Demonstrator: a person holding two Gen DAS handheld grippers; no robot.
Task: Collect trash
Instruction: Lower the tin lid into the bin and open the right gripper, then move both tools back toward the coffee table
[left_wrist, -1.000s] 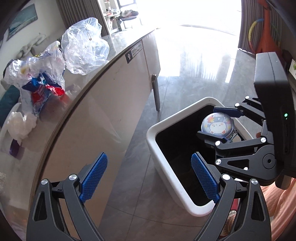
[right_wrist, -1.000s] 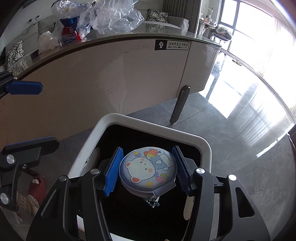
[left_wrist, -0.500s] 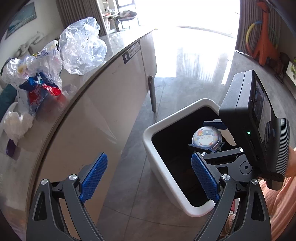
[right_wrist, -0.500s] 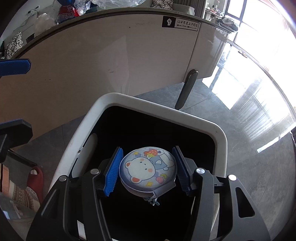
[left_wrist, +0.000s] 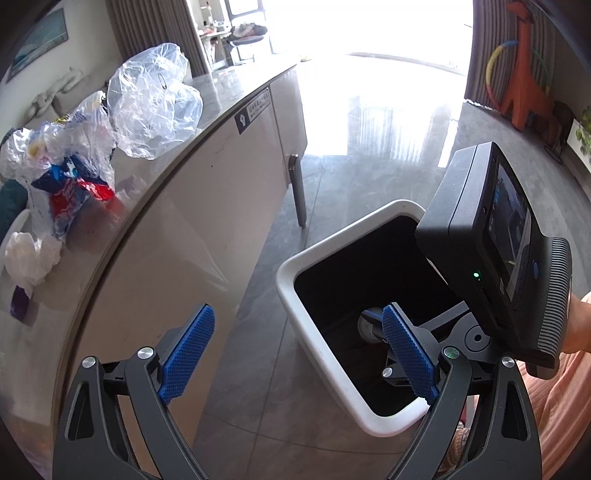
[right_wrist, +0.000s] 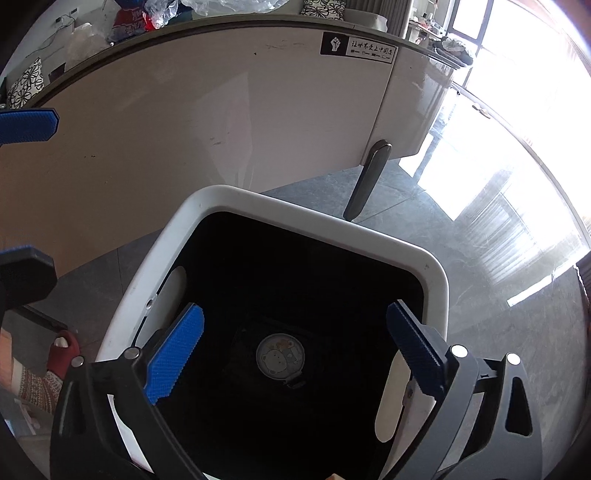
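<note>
Jaws apart above binned disc (right_wrist: 280, 355)

The white bin (right_wrist: 436, 280) stands open-topped on the floor just beside the cabinet front (right_wrist: 207, 122), its dark well unblocked down to the round bear-print disc (right_wrist: 279, 356) lying on the bottom. The right gripper (right_wrist: 295, 354) hangs over the mouth with its jaws spread wide, one finger near each side wall. On the countertop (left_wrist: 236, 92) the clear plastic bag (left_wrist: 155, 103), the red-and-blue wrapper bundle (left_wrist: 70, 188) and the white tissue wad (left_wrist: 29, 258) crowd the near edge, while the left gripper (left_wrist: 299, 365), jaws apart, hovers above the floor strip between cabinet and bin
</note>
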